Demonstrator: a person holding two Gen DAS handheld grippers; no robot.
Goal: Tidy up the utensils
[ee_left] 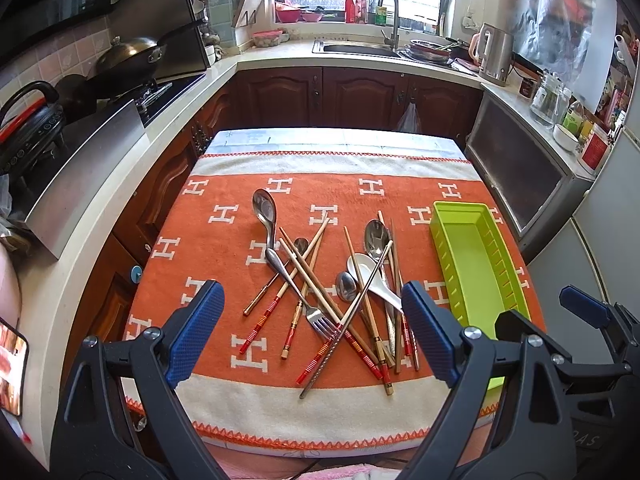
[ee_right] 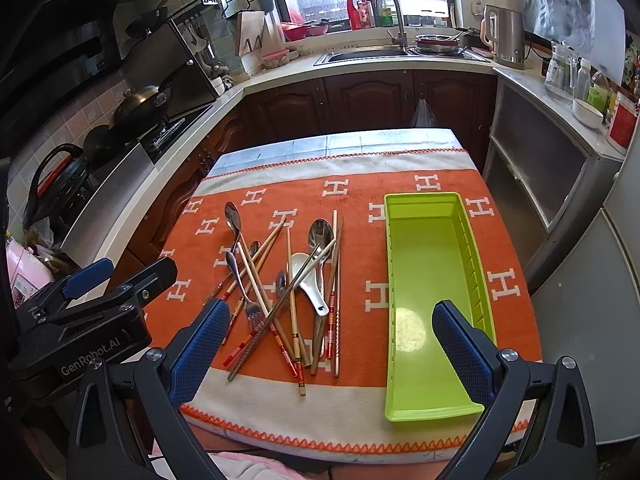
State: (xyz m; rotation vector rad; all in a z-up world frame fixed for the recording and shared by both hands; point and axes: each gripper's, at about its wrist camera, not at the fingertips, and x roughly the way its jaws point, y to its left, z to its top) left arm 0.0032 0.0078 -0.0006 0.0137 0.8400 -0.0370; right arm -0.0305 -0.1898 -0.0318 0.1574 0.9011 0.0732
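A loose pile of utensils (ee_left: 340,292) lies on the orange cloth (ee_left: 224,264): several chopsticks, metal spoons, a white ceramic spoon (ee_left: 370,276) and a fork (ee_left: 316,314). The pile also shows in the right wrist view (ee_right: 292,288). An empty lime-green tray (ee_left: 476,264) sits to its right, also in the right wrist view (ee_right: 428,292). My left gripper (ee_left: 312,336) is open and empty, held above the near end of the pile. My right gripper (ee_right: 330,354) is open and empty, held above the near table edge between pile and tray.
The table stands in a kitchen with counters on three sides. A stove with a wok (ee_left: 132,56) is at the left, a sink (ee_left: 360,48) at the back, a kettle (ee_left: 494,56) and jars at the right. A metal cabinet (ee_left: 520,176) stands close to the table's right side.
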